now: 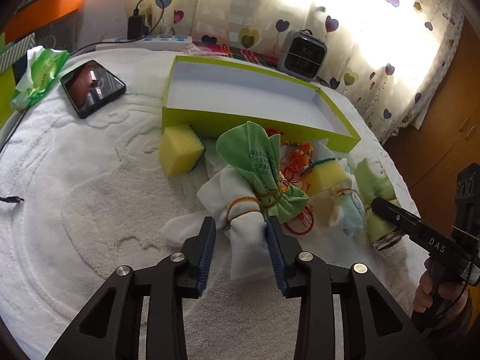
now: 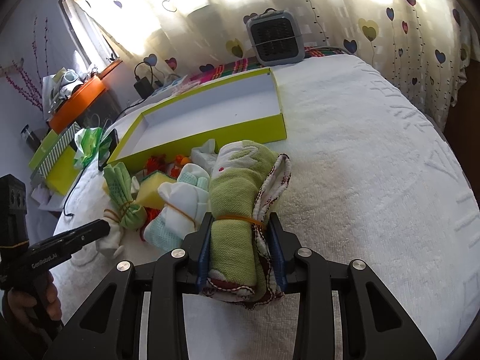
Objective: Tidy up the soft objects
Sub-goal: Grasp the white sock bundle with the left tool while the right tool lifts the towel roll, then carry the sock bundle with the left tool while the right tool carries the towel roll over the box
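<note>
A white textured towel covers the whole work surface under both tools. Ahead of both grippers lies the shallow lime-green box with a white inside, nothing in it.

The right gripper is clenched on a rolled green towel bound by a yellow rubber band; both blue pads press its sides, and the roll sticks out forward past the fingertips toward the box.

The left gripper straddles a white cloth bundle tied with an orange rubber band. The right pad touches the cloth, while a gap shows at the left pad, so it is not clamped. Just beyond its fingertips a green cloth bundle with printed text lies across the white one.

Between the two tools sits a white and pale blue bundle. Forward left of the left gripper, against the box wall, is a yellow sponge; a second sponge sits forward right, beside tangled orange string.

Far left of the left gripper lie a black phone and a green tissue pack.
</note>
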### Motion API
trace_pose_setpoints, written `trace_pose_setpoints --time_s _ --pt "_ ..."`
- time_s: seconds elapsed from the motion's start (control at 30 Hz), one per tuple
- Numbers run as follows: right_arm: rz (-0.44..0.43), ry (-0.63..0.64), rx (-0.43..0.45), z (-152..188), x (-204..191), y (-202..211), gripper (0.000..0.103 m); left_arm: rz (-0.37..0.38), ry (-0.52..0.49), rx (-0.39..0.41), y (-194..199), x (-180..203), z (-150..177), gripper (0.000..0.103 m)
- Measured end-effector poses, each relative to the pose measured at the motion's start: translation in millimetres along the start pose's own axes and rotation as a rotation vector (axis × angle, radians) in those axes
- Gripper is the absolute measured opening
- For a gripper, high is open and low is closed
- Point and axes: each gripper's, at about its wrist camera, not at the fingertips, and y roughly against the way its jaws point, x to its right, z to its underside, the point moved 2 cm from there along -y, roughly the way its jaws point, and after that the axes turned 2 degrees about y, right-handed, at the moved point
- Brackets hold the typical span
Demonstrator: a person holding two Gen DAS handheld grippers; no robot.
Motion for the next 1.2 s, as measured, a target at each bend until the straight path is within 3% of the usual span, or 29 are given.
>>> trace_pose_setpoints --time_s 0.07,0.23,0.33,0.4,0.5,1.2 --pt "0.0 0.001 -0.003 0.3 -0.5 -1.0 0.035 -0.01 0.003 -0.013 -5.2 -1.4 -0.1 0.047" --pt "0.006 0.004 -0.015 0.8 0.1 -4.0 0.035 -0.012 0.0 -0.012 -10.8 0.5 -1.8 0.047" --pt "0.008 0.006 -0.016 0.6 -0.4 -5.1 0.035 -0.022 -0.016 -0.003 -10.5 3.3 -0.9 0.04" --pt "0.01 0.008 -0.014 0.5 -0.7 -4.5 0.035 -0.007 -0.026 -0.007 -10.8 5.3 0.1 0.031" --pt "0.01 0.002 -0.013 0.4 0.2 -3.6 0.035 -0.009 -0.029 0.001 -8.7 5.3 0.9 0.028" --pt "0.014 0.031 0.047 -8.3 -5.9 20.5 0.035 -0.006 -0.015 0.091 39.4 -3.3 -12.7 0.028"
